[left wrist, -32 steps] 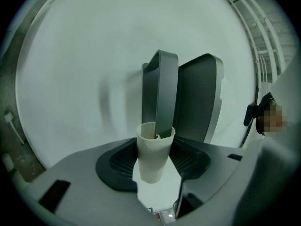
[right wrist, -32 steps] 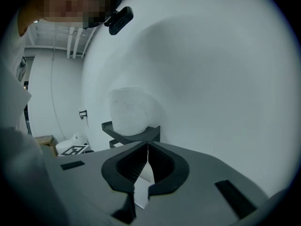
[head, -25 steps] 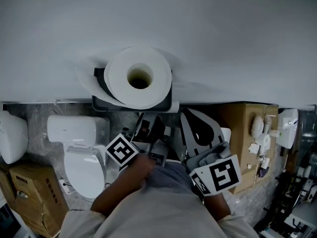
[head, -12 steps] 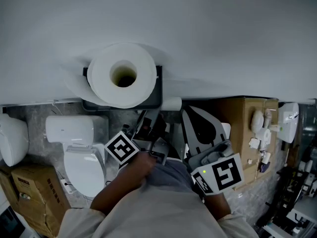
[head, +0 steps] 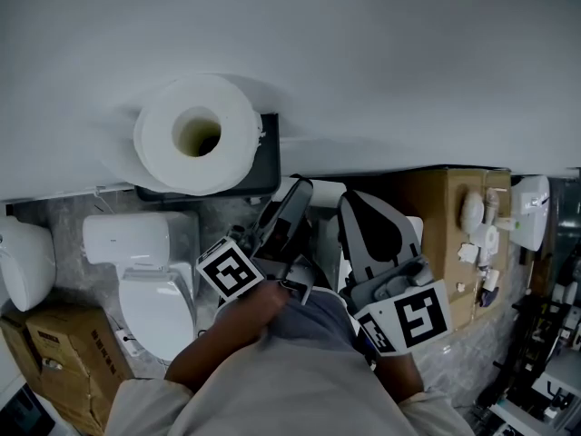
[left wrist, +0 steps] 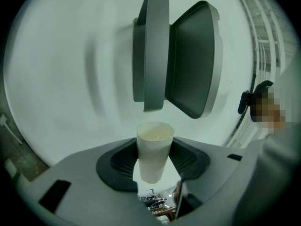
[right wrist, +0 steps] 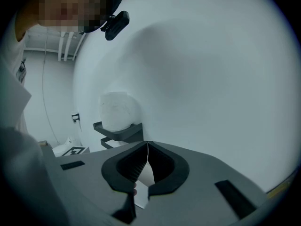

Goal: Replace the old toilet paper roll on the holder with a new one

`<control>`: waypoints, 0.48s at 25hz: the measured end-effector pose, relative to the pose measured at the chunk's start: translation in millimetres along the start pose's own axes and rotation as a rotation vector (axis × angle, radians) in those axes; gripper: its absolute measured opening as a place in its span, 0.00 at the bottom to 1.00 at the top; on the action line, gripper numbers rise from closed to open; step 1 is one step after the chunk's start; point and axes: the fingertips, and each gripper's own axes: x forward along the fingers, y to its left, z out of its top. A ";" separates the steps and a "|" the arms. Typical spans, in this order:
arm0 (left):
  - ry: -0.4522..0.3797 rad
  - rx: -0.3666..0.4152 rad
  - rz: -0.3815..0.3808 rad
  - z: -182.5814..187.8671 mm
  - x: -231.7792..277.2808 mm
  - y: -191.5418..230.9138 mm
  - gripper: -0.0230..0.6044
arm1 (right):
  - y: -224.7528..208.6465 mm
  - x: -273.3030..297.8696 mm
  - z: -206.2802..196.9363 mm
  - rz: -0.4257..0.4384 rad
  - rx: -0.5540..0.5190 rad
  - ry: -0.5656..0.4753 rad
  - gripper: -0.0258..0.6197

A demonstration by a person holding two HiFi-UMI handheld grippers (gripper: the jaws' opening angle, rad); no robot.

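Note:
A full white toilet paper roll (head: 193, 134) stands on end on the black wall holder (head: 263, 157), its hole facing up. The right gripper view shows the roll (right wrist: 117, 109) on the holder's shelf (right wrist: 120, 132), ahead and to the left. My left gripper (head: 309, 193) is shut on an empty cream cardboard tube (left wrist: 154, 149), whose end shows in the head view (head: 325, 192). The pads (left wrist: 188, 161) press the tube's sides. My right gripper (head: 349, 200) is just to the right, shut and empty (right wrist: 147, 147). Its grey fingers (left wrist: 188, 65) show against the wall.
Bare white wall (head: 408, 80) fills the upper half. Below are a white toilet (head: 150, 289), a cardboard box (head: 54, 352) at the left, and a wooden cabinet (head: 445, 234) with small white fittings at the right. My own torso (head: 281, 380) fills the bottom.
The roll and holder have slid left in the head view. Both grippers have shifted right and toward the wall. The left one still grips the tube, whose end now shows.

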 end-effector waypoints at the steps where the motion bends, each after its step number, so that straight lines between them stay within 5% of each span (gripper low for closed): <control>1: 0.002 0.008 0.002 -0.3 -1.7 -1.6 0.37 | 0.8 -0.9 0.5 0.001 0.001 -0.002 0.07; 12: -0.049 0.131 0.048 20.9 -47.2 -12.1 0.37 | 34.2 2.6 -0.2 0.065 0.004 -0.029 0.07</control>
